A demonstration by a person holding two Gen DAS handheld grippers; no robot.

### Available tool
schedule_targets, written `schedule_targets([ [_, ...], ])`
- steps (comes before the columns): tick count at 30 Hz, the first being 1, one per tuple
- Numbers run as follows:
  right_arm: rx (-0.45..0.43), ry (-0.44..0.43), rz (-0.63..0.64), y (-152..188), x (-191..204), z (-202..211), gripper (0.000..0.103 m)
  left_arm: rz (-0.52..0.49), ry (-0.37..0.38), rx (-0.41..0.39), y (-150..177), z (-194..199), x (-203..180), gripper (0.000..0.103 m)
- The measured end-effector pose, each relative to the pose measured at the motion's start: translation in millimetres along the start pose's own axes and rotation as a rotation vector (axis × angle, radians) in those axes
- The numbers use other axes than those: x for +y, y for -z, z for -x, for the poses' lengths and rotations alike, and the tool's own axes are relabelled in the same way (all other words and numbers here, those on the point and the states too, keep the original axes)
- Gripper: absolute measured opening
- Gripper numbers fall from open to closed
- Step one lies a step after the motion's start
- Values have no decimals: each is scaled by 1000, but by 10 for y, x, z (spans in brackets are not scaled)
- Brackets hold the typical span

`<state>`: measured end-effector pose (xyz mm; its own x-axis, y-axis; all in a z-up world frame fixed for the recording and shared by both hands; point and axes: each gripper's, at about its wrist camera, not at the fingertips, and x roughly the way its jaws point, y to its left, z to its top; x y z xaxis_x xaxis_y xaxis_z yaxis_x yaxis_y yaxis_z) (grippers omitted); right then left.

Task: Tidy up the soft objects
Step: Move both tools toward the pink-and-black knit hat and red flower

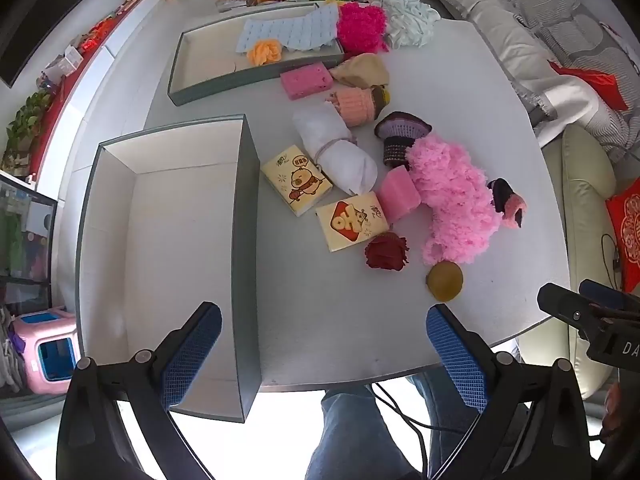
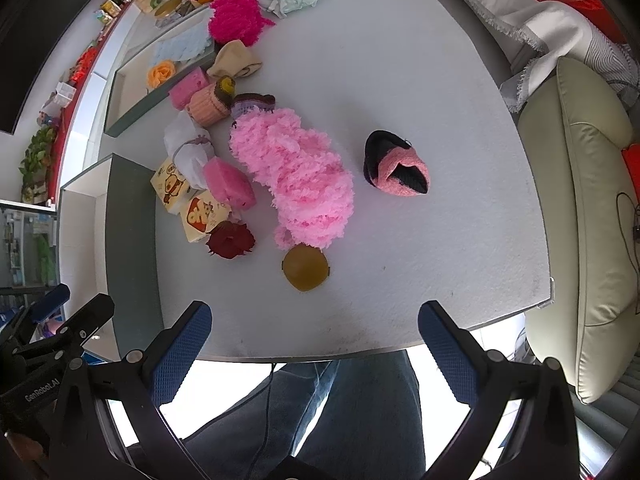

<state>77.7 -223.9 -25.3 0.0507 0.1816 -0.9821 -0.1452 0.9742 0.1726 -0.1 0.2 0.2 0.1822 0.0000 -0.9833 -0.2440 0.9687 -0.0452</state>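
Note:
Soft things lie scattered on a white table [image 1: 460, 80]: a fluffy pink scarf [image 1: 452, 196] [image 2: 296, 176], a dark red fabric flower [image 1: 386, 252] [image 2: 231, 240], a brown round pad [image 1: 445, 275] [image 2: 306, 267], two tissue packs [image 1: 297, 180] [image 1: 352, 221], pink sponges [image 1: 399, 195] [image 1: 306, 80], a white rolled cloth [image 1: 336, 148] and a black-and-pink knitted slipper [image 2: 396, 168]. An empty deep box [image 1: 160, 240] stands at the left. My left gripper [image 1: 324, 356] hangs open over the table's near edge beside that box. My right gripper [image 2: 314, 354] is open too, just short of the brown pad.
A shallow tray [image 1: 200, 68] further back holds a blue cloth [image 1: 288, 32] and an orange flower [image 1: 264, 52]. A magenta fluffy piece [image 1: 360, 28] and a pale green cloth [image 1: 408, 18] lie beyond. A sofa [image 2: 580, 200] borders the right side. The person's legs [image 2: 320, 420] are below the table edge.

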Motion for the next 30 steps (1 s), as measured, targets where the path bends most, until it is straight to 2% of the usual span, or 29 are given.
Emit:
schedule_targets([
  [13, 1, 13, -1, 70, 8, 39, 103, 1, -4, 10, 27, 37, 3, 103],
  [19, 14, 20, -3, 38, -24, 35, 103, 44, 8, 18, 6, -42, -8, 103],
  [23, 27, 25, 11, -32, -48, 17, 103, 82, 11, 44, -27, -133, -31, 103],
  [30, 77, 30, 42, -210, -243, -91, 103, 125, 10, 138, -98, -429, -243, 103],
])
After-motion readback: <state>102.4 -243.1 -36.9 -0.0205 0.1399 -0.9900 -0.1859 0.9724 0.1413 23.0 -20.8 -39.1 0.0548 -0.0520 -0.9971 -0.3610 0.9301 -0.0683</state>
